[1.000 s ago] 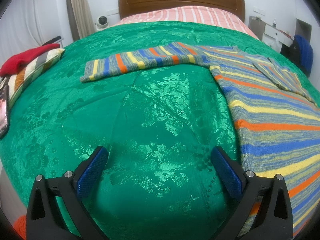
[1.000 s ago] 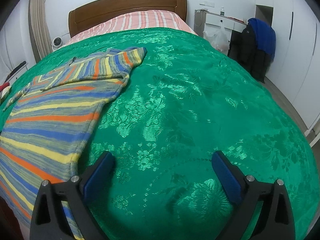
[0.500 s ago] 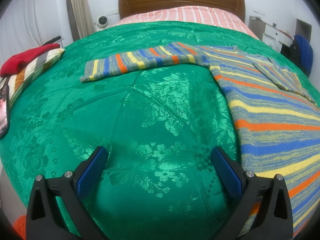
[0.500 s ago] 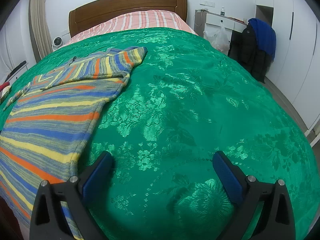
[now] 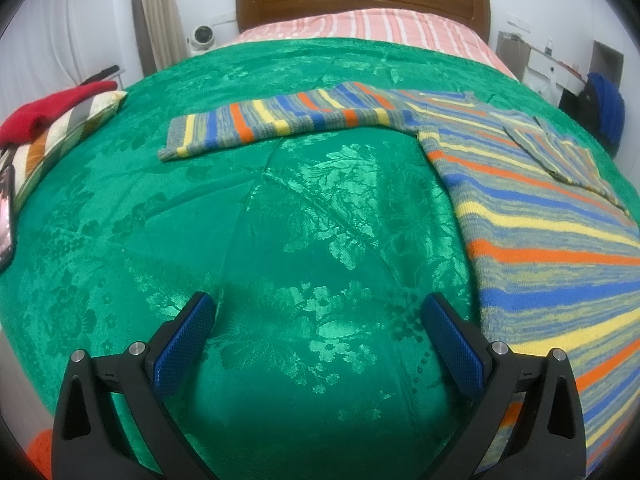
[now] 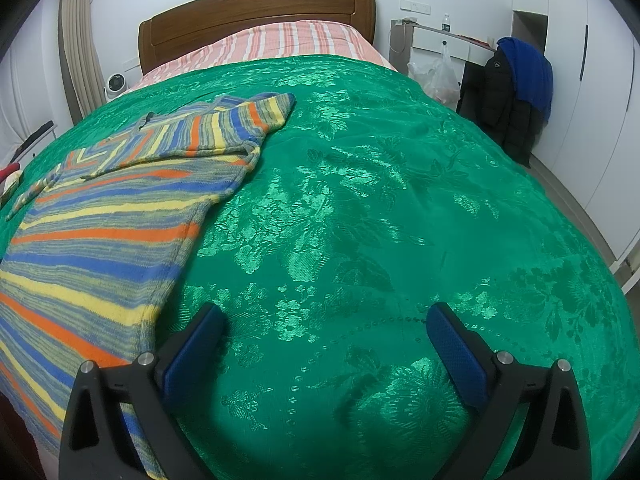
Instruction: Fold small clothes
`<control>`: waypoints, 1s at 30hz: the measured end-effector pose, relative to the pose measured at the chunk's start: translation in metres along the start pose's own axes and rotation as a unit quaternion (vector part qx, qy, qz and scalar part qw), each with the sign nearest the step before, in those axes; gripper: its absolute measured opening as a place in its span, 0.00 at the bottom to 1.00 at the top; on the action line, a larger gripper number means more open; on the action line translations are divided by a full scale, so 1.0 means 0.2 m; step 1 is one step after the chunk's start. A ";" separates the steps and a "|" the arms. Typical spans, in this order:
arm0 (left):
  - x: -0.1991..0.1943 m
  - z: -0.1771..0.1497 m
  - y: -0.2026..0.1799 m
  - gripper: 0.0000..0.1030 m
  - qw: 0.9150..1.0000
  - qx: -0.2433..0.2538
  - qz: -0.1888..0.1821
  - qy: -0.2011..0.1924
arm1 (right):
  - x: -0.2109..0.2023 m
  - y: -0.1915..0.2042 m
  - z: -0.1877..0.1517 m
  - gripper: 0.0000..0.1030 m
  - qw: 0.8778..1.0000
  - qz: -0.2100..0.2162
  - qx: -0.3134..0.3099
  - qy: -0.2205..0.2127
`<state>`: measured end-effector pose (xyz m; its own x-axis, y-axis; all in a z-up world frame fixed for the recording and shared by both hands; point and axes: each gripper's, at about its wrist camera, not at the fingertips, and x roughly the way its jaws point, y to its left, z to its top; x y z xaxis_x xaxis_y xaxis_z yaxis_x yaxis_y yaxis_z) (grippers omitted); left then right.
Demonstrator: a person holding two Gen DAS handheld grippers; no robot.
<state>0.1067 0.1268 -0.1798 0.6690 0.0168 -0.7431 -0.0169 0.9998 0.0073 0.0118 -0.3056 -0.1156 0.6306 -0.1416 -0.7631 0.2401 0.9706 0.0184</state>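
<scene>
Green bedspread [image 5: 280, 220] carries a flat striped sweater [image 5: 540, 220], one sleeve outstretched; both jaws released.

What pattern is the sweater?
Blue, yellow, orange and grey stripes on the sweater; clearest in left wrist view.

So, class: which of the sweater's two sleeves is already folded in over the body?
The sleeve on the right claw's side lies folded across the chest of the sweater; the other sleeve stretches out flat on the green bedspread.
</scene>
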 end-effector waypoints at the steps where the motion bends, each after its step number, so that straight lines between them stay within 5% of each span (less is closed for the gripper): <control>1: 0.00 0.00 0.00 1.00 1.000 0.001 -0.001 0.001 | 0.00 0.00 0.00 0.98 1.000 0.001 -0.001 0.000; 30: 0.00 0.00 0.01 1.00 1.000 0.007 -0.011 0.017 | 0.01 0.00 0.00 1.00 1.000 0.001 -0.002 -0.001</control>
<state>0.1071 0.1288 -0.1788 0.6436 -0.0056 -0.7653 0.0076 1.0000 -0.0010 0.0135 -0.3053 -0.1178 0.6318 -0.1407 -0.7622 0.2364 0.9715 0.0166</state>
